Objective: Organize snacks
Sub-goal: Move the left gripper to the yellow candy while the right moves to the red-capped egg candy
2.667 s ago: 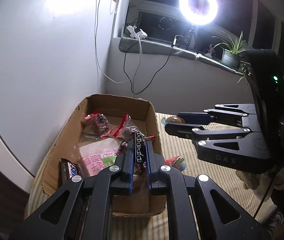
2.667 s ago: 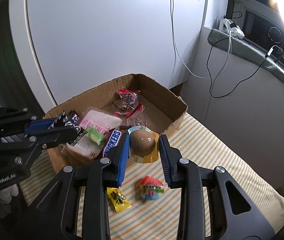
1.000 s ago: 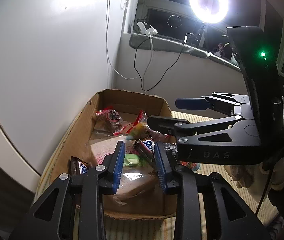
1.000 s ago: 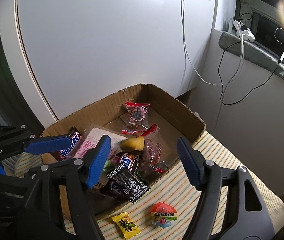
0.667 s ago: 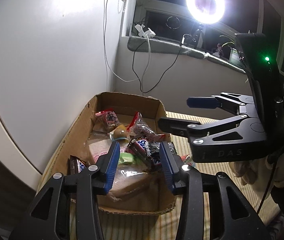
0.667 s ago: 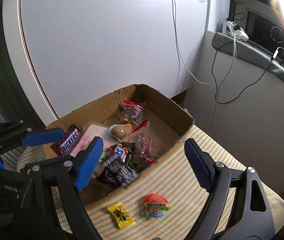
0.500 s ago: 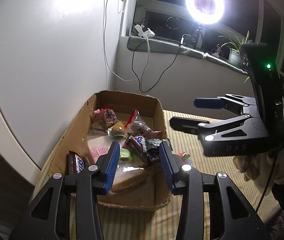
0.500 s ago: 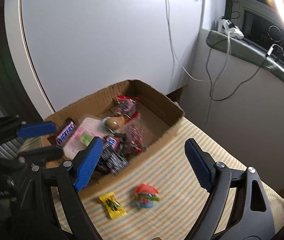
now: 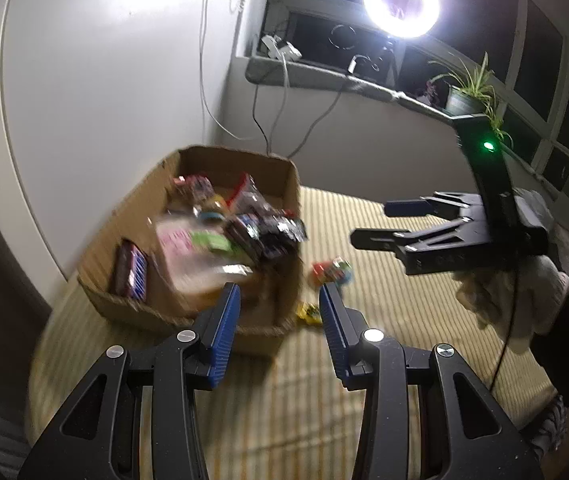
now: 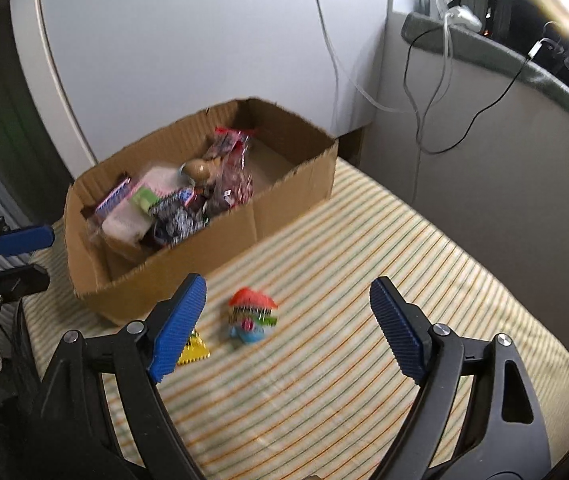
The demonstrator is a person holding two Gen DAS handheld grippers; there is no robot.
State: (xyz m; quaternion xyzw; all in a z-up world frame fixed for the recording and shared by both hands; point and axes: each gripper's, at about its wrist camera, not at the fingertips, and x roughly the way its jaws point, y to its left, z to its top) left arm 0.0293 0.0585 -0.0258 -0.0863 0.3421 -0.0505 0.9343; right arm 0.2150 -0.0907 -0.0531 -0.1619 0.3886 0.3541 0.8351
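Right wrist view: a cardboard box heaped with wrapped snacks sits on a striped cloth, beside a red-and-blue candy pack and a smaller yellow packet lying loose. Both look light, crinkly and slippery; pinch across the middle. Right hand-held gripper wide open, left hand-held gripper partly open, both empty.

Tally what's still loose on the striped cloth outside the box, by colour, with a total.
Red-and-blue snack: 1
Yellow packet: 1
Total: 2, both beside the cardboard box.
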